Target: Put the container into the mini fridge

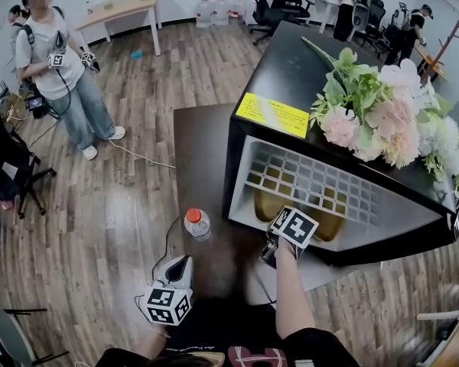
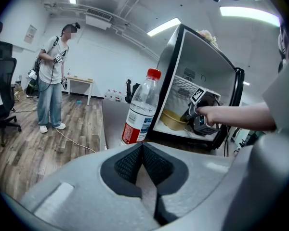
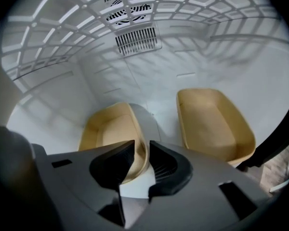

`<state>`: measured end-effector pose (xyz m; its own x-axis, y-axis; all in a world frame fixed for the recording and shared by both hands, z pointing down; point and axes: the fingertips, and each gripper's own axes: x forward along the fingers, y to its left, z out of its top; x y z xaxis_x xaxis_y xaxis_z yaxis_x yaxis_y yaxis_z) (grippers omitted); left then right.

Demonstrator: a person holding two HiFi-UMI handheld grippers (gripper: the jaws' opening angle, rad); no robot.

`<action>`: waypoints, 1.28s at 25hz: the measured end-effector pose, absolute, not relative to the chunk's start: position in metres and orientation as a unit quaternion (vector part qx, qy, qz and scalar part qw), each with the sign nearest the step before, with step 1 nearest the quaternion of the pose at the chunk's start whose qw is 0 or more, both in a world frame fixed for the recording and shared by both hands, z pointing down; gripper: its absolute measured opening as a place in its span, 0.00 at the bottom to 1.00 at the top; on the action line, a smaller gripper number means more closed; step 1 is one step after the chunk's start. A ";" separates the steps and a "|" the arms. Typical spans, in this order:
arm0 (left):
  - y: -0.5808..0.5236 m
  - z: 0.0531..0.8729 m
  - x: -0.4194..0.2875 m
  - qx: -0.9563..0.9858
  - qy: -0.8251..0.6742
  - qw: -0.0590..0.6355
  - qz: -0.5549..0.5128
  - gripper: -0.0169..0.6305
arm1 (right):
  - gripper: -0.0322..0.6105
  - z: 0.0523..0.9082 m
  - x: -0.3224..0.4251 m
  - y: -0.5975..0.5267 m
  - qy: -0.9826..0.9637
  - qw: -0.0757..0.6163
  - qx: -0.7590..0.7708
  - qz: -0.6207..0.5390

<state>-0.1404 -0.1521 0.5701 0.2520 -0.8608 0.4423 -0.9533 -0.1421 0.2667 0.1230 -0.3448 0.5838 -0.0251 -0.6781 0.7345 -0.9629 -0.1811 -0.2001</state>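
Observation:
Two tan containers lie on the white floor of the open mini fridge (image 1: 291,75). In the right gripper view the left container (image 3: 111,131) has its right rim between the jaws of my right gripper (image 3: 143,160). A gap shows beside the rim, so the jaws stand open. The second container (image 3: 214,121) sits apart to the right. In the head view my right arm reaches into the fridge mouth, with the marker cube (image 1: 294,226) on top. My left gripper (image 2: 143,165) is shut on nothing, low over the table's near edge.
A water bottle (image 1: 196,224) with a red cap stands on the dark table (image 1: 199,151) left of the fridge. A bunch of flowers (image 1: 390,113) lies on the fridge top. A person (image 1: 57,75) stands far left on the wood floor.

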 end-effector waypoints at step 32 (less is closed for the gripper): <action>-0.140 0.531 -0.066 0.842 -0.481 0.242 0.032 0.04 | 0.46 0.535 0.125 -0.211 -0.756 0.058 0.562 0.329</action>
<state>-0.0662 -0.1404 0.5310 0.5345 -0.7952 0.2862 -0.8259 -0.4195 0.3768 0.1255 -0.2114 0.5345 -0.3608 -0.8129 0.4572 -0.8887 0.1510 -0.4329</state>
